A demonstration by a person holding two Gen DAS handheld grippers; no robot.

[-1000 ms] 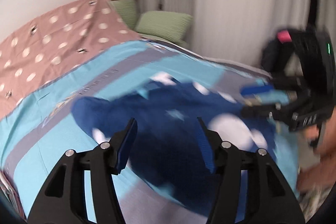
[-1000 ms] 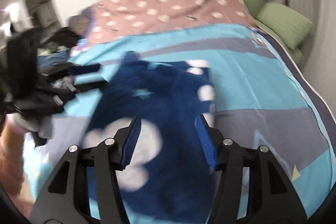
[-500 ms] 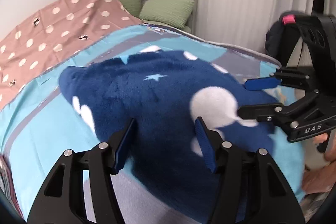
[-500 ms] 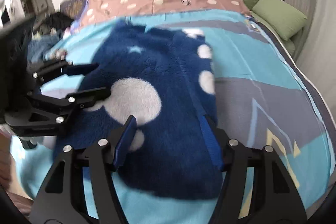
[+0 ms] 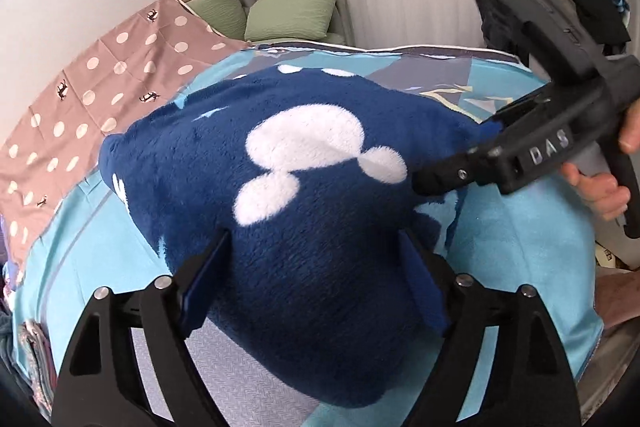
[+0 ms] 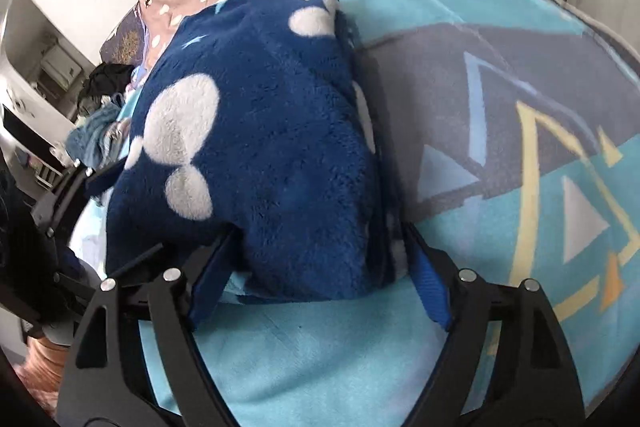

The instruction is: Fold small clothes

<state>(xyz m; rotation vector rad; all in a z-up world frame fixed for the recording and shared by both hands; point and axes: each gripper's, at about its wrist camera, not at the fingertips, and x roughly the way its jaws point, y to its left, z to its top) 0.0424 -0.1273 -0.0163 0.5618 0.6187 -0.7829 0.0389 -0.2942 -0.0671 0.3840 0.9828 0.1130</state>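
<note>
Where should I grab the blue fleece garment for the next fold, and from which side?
Take the blue fleece garment by its near hem corners, coming from the bed's near edge. That edge lies loose and bunched on the blanket, directly ahead of the left gripper and right gripper, whose jaws are opening with fleece between them.

L tool (image 5: 314, 279), R tool (image 6: 320, 275): jaws opening
</note>
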